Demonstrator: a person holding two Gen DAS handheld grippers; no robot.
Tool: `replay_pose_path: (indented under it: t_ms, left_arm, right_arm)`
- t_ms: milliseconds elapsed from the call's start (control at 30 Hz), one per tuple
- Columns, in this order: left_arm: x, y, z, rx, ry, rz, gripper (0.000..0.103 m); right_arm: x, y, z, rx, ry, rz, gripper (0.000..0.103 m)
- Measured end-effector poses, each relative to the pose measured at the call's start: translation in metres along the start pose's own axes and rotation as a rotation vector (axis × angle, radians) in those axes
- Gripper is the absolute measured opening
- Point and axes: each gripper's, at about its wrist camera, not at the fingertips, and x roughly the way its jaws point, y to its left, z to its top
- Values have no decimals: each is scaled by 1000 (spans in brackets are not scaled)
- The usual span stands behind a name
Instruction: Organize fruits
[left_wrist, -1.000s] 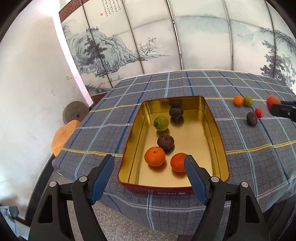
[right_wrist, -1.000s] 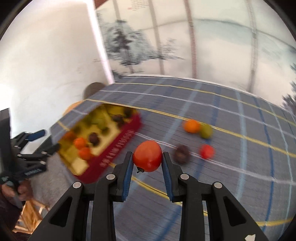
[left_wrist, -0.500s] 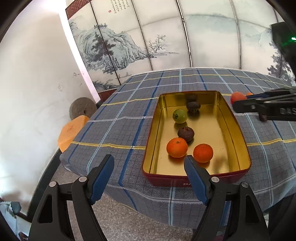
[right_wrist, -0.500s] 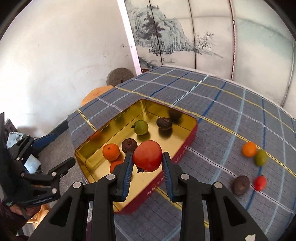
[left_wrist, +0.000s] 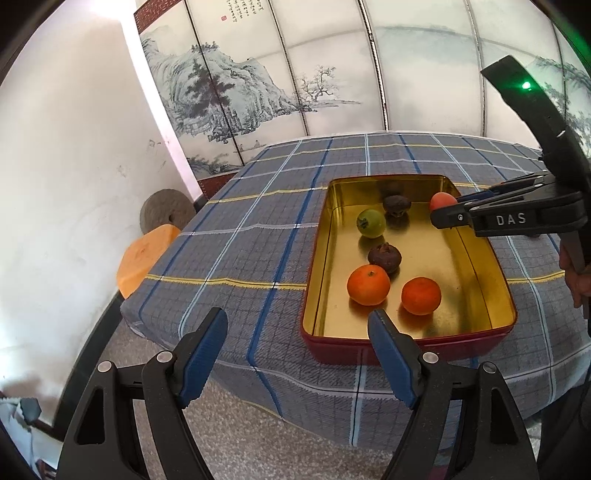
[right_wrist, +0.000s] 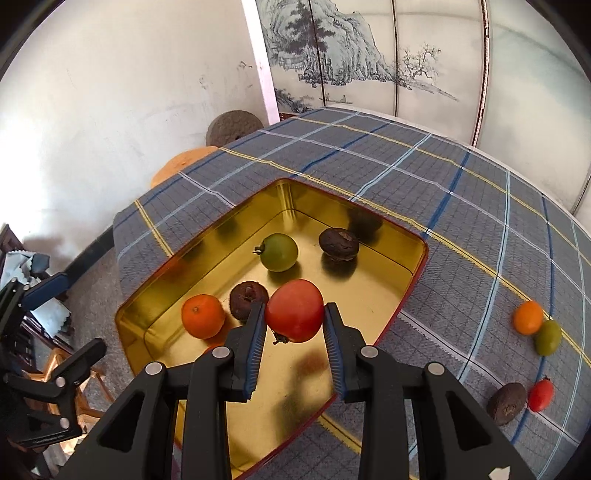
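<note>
- Fruits sit partly in a gold-lined tin (right_wrist: 413, 273) with red outer walls, on a table under a blue-grey plaid cloth (right_wrist: 461, 206).
- Inside the tin lie a green fruit (right_wrist: 279, 252), two dark brown wrinkled fruits (right_wrist: 338, 244) (right_wrist: 246, 298) and two orange ones; the right wrist view shows one orange (right_wrist: 202, 316) plainly, the left wrist view shows both (left_wrist: 368, 284) (left_wrist: 421, 296).
- Right gripper (right_wrist: 294, 321) is clamped on a red tomato (right_wrist: 294, 309), held above the tin's floor, near the orange and the nearer brown fruit.
- Left gripper (left_wrist: 297, 332) stands wide with nothing between its fingers, off the table's near edge, just in front of the tin's near wall.
- Out on the cloth, well apart from the tin, lie a small orange fruit (right_wrist: 528, 316) touching a green one (right_wrist: 548, 336), and a brown fruit (right_wrist: 506, 398) beside a small red one (right_wrist: 540, 395).
</note>
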Motion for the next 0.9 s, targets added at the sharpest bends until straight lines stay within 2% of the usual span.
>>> replay_pose_path:
  t_ms: [733, 900]
  left_arm:
    - [4, 12, -4, -19, 17, 0, 79]
    - [3, 13, -4, -15, 19, 6, 79]
  right_arm:
    - [24, 6, 26, -18, 11, -47, 30]
    - [4, 8, 37, 11, -85, -35, 46]
